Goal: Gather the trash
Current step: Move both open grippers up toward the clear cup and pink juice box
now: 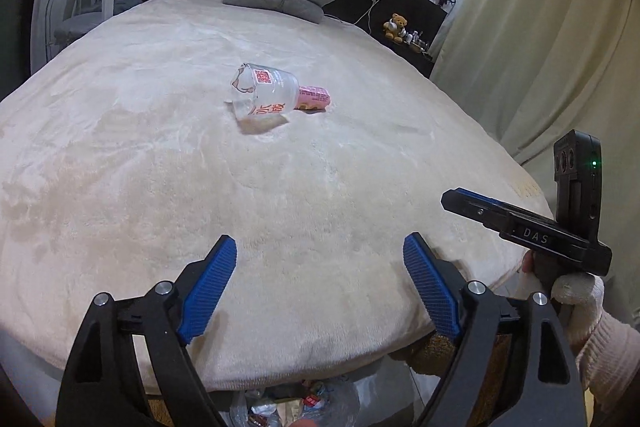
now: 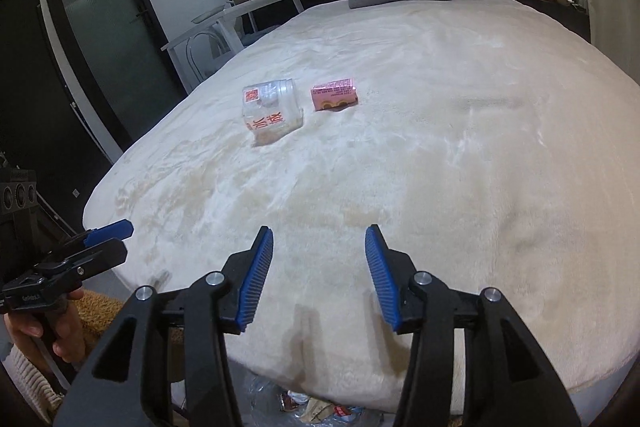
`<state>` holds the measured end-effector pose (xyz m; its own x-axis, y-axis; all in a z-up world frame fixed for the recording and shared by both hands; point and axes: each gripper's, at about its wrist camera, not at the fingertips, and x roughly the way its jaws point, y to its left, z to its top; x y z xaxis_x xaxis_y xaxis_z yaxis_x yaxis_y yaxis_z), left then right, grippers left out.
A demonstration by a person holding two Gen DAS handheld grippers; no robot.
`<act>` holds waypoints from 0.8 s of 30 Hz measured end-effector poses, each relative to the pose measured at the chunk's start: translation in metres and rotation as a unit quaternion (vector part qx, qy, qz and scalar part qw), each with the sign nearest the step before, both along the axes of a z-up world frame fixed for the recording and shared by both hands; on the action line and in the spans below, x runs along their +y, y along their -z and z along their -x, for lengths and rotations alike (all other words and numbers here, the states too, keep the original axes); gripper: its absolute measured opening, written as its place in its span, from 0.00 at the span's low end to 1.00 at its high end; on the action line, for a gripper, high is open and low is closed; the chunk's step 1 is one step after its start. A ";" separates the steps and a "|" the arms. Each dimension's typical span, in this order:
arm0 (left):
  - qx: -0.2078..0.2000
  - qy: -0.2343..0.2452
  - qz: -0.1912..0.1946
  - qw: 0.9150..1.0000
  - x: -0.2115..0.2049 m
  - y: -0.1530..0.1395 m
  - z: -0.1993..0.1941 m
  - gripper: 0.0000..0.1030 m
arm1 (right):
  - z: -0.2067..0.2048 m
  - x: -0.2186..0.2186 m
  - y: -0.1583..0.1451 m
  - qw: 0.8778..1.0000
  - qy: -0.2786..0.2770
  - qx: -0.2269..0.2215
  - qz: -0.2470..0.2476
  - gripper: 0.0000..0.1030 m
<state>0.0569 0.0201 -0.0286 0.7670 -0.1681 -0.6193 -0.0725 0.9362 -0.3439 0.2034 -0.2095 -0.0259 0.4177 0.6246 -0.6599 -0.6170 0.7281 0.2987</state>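
**Two pieces left on the bed: go for them one per gripper**

We have both grippers at the near edge of the bed [image 2: 460, 115], pointing down across the blanket. The left gripper [image 1: 320, 283] stands wide apart with nothing between its pads, and the right gripper [image 2: 319, 275] is parted more narrowly, also empty. Below us, just off the bed edge, lies the bag [image 1: 296, 405] with rubbish already in it.

What remains sits mid-bed, well apart from both grippers: a clear cup [image 2: 272, 111] lying on its side, and a pink carton [image 2: 334, 94] just beside it on the right, with a small gap between them in the right wrist view. The left wrist view hides part of the carton behind the cup.

Our judgement is that the reach comes next. We should send the left gripper to the cup, since it lies on that side and needs the wider spread, and the right to the carton. We should take the cup across its wall and squeeze gently, as thin plastic may buckle or slip out. For the carton, we should open a little wider first, then close across its narrow faces. The soft blanket will give, so we should come in low without digging the pads into the pile
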 end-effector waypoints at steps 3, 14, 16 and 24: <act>0.002 -0.006 0.015 1.000 0.011 -0.001 -0.014 0.87 | -0.022 0.008 0.002 1.000 0.008 0.002 0.002 0.49; -0.001 -0.021 0.000 1.000 0.048 -0.007 -0.064 0.94 | -0.088 0.049 0.008 0.999 0.033 -0.009 0.003 0.94; -0.003 -0.029 0.000 1.000 0.055 -0.007 -0.071 0.94 | -0.100 0.058 0.009 0.999 0.036 -0.014 0.005 0.95; -0.015 -0.049 -0.003 0.999 0.078 -0.006 -0.094 0.94 | -0.142 0.097 0.024 1.000 0.020 -0.003 0.011 0.95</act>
